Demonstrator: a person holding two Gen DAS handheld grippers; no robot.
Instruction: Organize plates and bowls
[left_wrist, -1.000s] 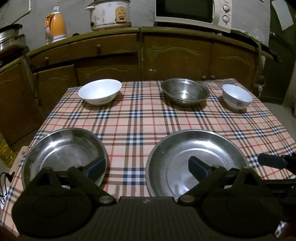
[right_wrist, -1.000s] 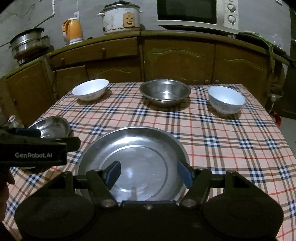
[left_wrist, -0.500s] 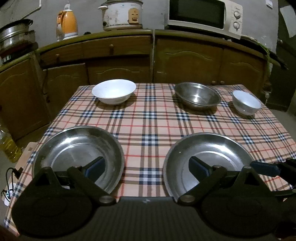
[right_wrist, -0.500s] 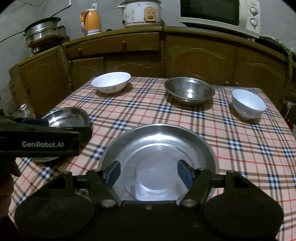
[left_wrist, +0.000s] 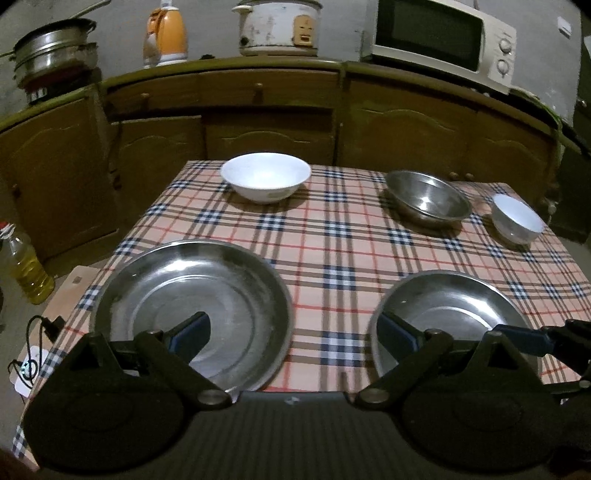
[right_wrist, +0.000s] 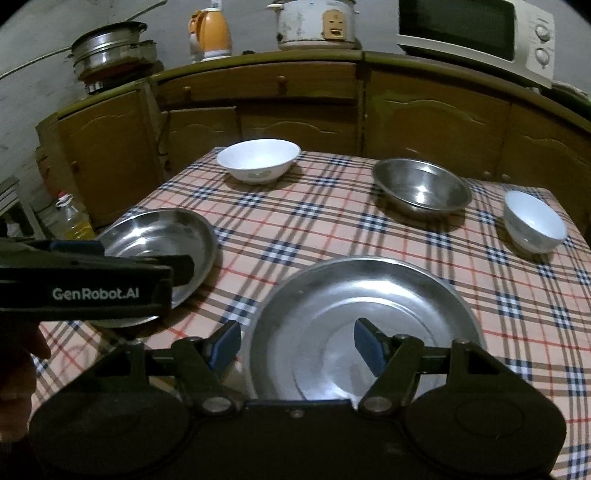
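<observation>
- Risk: my right gripper (right_wrist: 295, 345) straddles the near rim of the right steel plate (right_wrist: 364, 291), jaws wide, gripping nothing. If I close here, the pad could skid off the thin, slick rim and the plate would clatter or slide on the cloth.
- Risk: my left gripper (left_wrist: 293, 334) is also spread wide and empty, one pad over the left steel plate (left_wrist: 192, 291), the other over the right one. It's aimed at the gap, so closing catches nothing.
- Risk: both tools sit close together and could knock each other.
- Plates: shiny, shallow, wide, empty, lying flat right under my fingers.
- Bowls ahead, well apart: wide white bowl (left_wrist: 265, 177) far left, steel bowl (left_wrist: 428, 197) far right, small white bowl (left_wrist: 519, 218) beyond it.
- Checked tablecloth (left_wrist: 332, 236) may bunch.
</observation>
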